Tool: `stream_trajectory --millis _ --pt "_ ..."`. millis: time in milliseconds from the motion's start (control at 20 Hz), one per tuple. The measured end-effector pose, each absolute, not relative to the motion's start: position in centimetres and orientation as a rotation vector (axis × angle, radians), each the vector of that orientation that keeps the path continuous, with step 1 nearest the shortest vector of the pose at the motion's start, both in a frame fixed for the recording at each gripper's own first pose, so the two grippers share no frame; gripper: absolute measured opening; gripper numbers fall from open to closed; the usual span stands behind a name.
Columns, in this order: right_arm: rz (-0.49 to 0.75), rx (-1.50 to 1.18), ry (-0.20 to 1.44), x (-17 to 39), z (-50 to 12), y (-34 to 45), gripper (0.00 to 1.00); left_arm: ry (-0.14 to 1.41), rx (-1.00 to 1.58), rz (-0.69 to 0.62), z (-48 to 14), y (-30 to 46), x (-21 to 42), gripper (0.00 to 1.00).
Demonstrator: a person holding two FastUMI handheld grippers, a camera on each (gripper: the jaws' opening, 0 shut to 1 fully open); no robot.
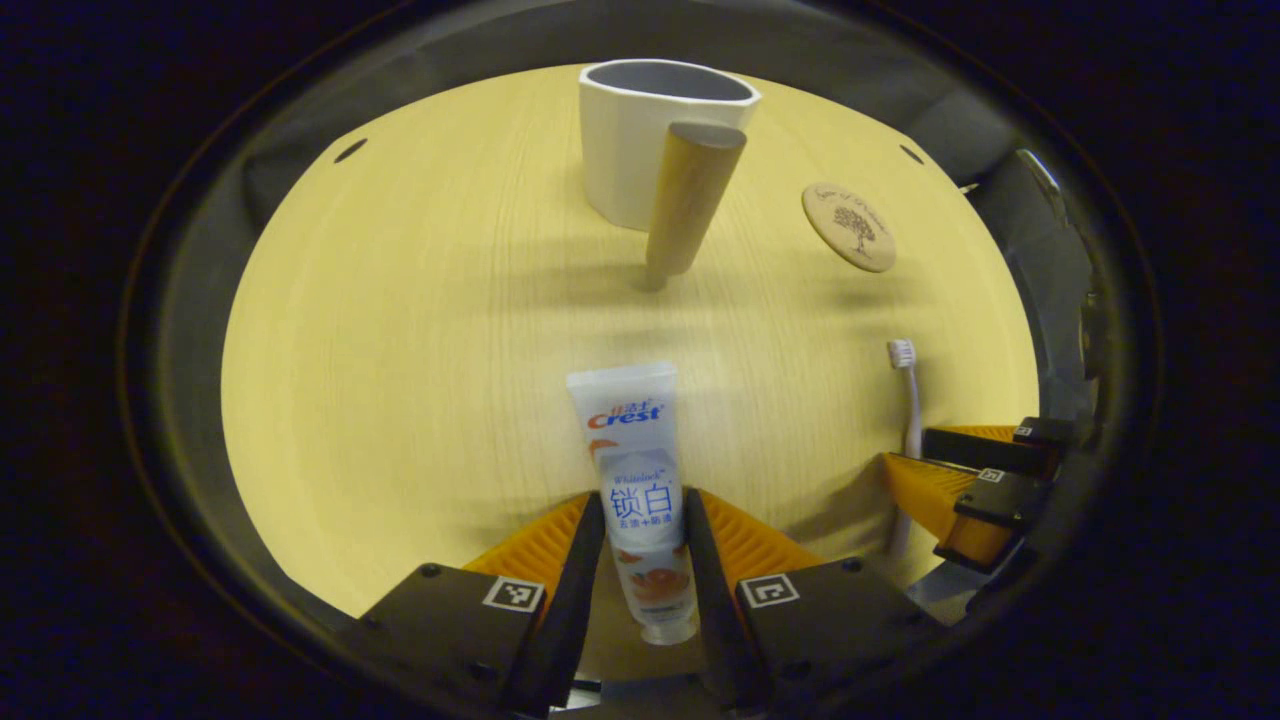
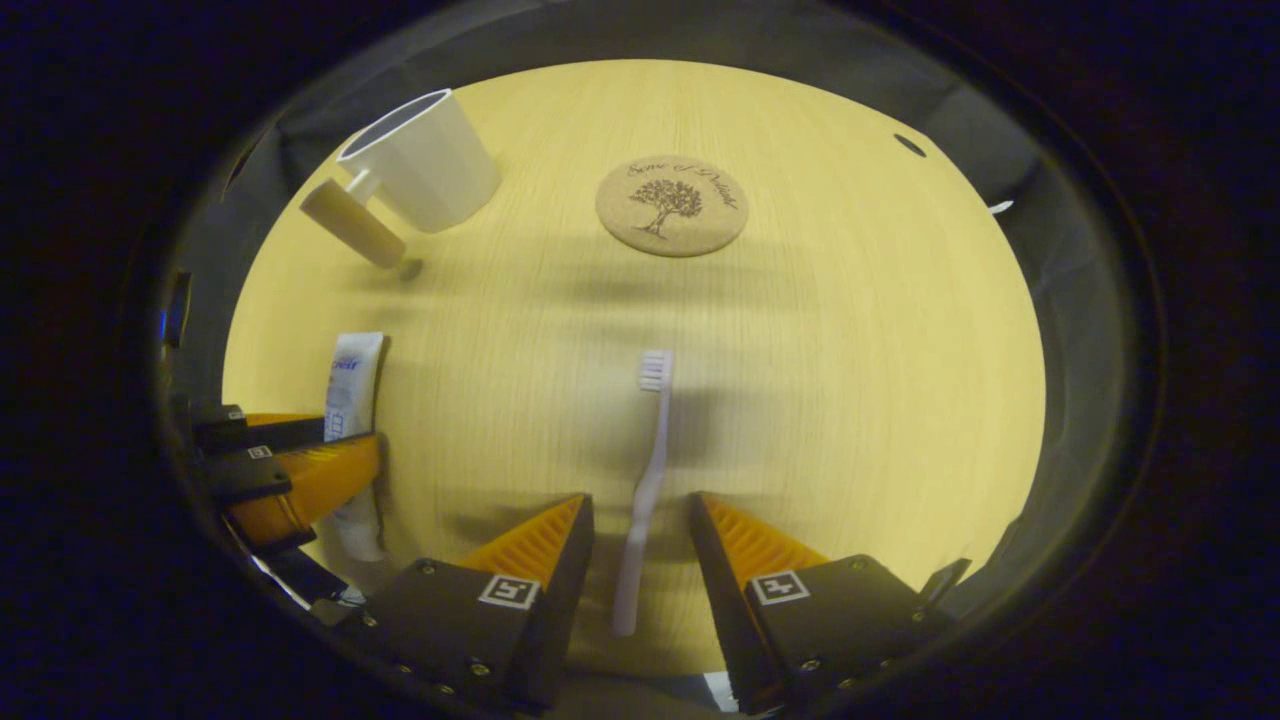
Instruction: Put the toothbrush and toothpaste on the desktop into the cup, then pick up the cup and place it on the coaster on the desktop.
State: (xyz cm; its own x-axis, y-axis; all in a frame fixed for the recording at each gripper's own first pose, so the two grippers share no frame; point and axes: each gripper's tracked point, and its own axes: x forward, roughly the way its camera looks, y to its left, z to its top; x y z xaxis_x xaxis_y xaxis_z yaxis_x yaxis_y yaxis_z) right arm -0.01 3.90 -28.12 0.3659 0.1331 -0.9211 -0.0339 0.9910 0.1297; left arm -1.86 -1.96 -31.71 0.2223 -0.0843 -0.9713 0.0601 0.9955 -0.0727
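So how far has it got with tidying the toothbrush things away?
Nothing is put away yet. The white cup stands on the desk with nothing visibly in it, apart from the cork coaster. The left gripper brackets the toothpaste tube; whether it presses is unclear. The right gripper is open around the toothbrush. Gripping, both drops, and the cup move remain.

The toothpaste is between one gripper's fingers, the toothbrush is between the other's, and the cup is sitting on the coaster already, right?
Not quite. In the right gripper view the white cup stands on the bare wooden desktop, apart from the cork coaster. The toothpaste and toothbrush do lie between the fingers.
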Motion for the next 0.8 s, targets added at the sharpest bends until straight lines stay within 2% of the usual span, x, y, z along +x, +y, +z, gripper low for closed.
stream_trajectory --millis 100,150,250,350,450,500,600,650,700,800 --pt "0.096 0.126 1.202 -0.1 -28.4 3.9 0.4 1.338 -0.008 -0.113 -31.8 -2.0 -1.9 0.52" --pt "0.099 0.127 1.198 -0.1 -28.4 3.7 0.39 1.331 -0.002 -0.117 -31.6 -2.0 -1.9 0.48" --pt "0.117 0.115 1.199 -0.3 -28.4 3.5 0.37 1.325 0.014 -0.119 -31.5 -1.9 -1.8 0.46" --pt "0.114 0.117 1.175 -0.2 -27.8 3.2 0.37 1.322 0.018 -0.125 -31.7 -2.0 -1.9 0.38" --pt "0.114 0.15 1.185 -0.2 -28.4 3.6 0.1 1.313 0.012 -0.135 -31.6 -2.1 -1.8 0.39" --pt "0.118 0.162 1.176 0.0 -28.2 3.5 0.1 1.314 0.016 -0.142 -31.5 -2.0 -2.0 0.4" --pt "0.124 0.209 1.147 1.0 -28.4 3.5 0.1 1.291 -0.012 -0.135 -31.4 -2.0 -1.9 0.28" --pt "0.137 0.231 1.153 0.0 -28.1 3.6 0.04 1.267 -0.02 -0.129 -31.2 -1.9 -1.7 0.29" --pt "0.138 0.252 1.151 0.0 -28.2 3.4 0.04 1.259 -0.034 -0.142 -31.2 -2.1 -1.6 0.21" --pt "0.144 0.285 1.134 0.0 -27.9 3.4 0.04 1.245 -0.073 -0.153 -30.9 -2.3 -1.9 0.22"
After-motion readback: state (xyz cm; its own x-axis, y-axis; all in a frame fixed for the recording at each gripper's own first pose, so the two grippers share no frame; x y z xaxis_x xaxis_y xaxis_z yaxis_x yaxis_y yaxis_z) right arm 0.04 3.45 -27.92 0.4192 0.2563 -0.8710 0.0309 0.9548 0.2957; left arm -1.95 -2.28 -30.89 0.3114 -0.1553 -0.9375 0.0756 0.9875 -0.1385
